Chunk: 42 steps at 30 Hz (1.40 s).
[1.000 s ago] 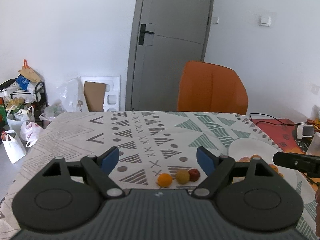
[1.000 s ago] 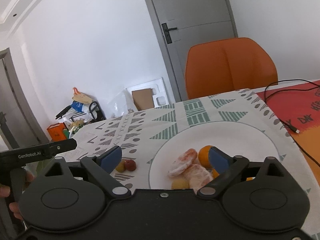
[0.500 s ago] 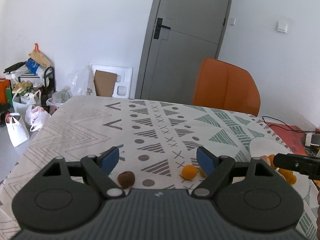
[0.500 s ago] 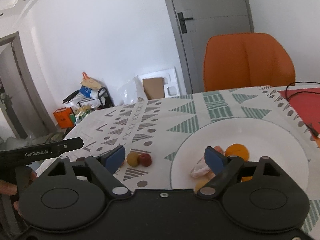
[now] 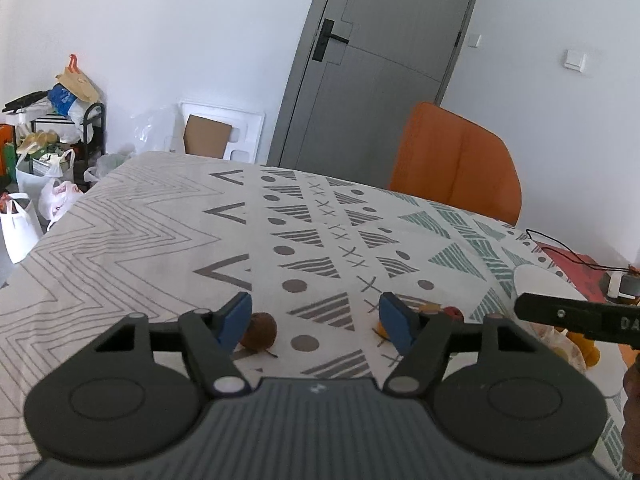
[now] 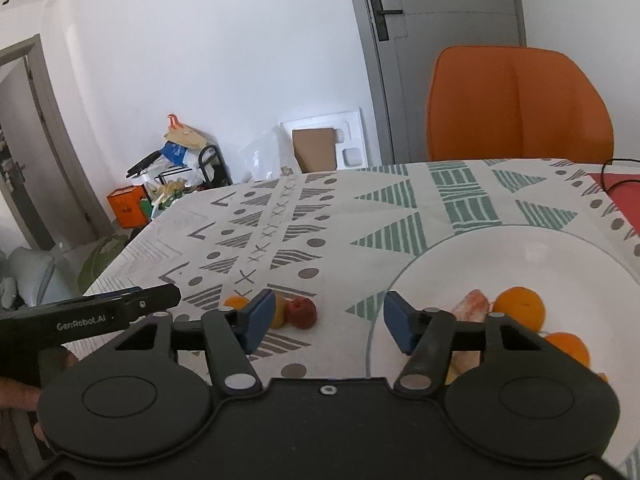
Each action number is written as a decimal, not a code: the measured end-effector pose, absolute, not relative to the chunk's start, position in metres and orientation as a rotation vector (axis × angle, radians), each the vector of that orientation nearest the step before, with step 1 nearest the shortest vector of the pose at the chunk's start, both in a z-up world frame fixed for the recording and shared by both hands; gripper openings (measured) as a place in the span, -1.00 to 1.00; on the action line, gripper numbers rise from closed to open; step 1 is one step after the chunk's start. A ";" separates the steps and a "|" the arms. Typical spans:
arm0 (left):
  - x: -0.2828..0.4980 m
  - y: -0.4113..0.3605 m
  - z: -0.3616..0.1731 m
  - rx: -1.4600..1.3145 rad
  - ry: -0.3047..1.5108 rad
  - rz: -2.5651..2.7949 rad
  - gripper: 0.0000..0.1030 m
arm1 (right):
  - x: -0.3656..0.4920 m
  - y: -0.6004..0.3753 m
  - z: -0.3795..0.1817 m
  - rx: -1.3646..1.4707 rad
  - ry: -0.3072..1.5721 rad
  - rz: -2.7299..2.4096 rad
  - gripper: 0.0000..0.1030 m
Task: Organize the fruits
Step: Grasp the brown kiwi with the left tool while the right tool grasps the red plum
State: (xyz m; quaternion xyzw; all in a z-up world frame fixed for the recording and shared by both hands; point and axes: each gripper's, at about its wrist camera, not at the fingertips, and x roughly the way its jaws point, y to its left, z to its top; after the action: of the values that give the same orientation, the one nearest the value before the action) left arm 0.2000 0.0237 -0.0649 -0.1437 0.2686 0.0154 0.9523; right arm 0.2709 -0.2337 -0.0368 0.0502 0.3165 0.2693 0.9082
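**Brown fruit beside the left fingers**

On the patterned desk [image 5: 160,240], the small round brown fruit [image 5: 260,330] is lying just inside the left gripper [image 5: 316,322], near its left finger. Both the left gripper and the right gripper [image 6: 330,322] are standing spread and empty. The white round plate [image 6: 520,248] is waiting far to the right, with open cloth between.

Brown fruit [image 5: 259,335] on cloth, oranges [image 6: 519,308] on white plate [image 6: 520,252]
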 end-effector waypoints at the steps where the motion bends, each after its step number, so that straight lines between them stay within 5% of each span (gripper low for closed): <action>1: 0.200 0.024 -0.066 -0.293 0.549 0.037 0.30 | 0.272 -0.231 -0.038 0.102 0.658 0.557 0.03; 8: 0.205 0.029 -0.074 -0.298 0.587 0.069 0.11 | 0.279 -0.217 -0.039 0.072 0.672 0.582 -0.13; 14: 0.206 0.035 -0.079 -0.318 0.626 0.076 -0.56 | 0.282 -0.203 -0.039 0.031 0.678 0.588 -0.15; 31: 0.198 0.043 -0.065 -0.340 0.573 0.077 -0.56 | 0.290 -0.167 -0.054 -0.129 0.720 0.554 -0.31; 34: 0.196 0.045 -0.064 -0.350 0.570 0.076 -0.56 | 0.287 -0.162 -0.057 -0.158 0.727 0.552 -0.59; 42: 0.191 0.042 -0.057 -0.352 0.544 0.053 -0.56 | 0.274 -0.179 -0.033 -0.087 0.679 0.531 -0.59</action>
State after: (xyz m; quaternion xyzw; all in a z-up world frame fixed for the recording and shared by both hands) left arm 0.1906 0.0422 -0.0565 -0.1729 0.2673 0.0260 0.9476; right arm 0.2738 -0.1788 -0.0333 -0.0422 0.3292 0.2574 0.9075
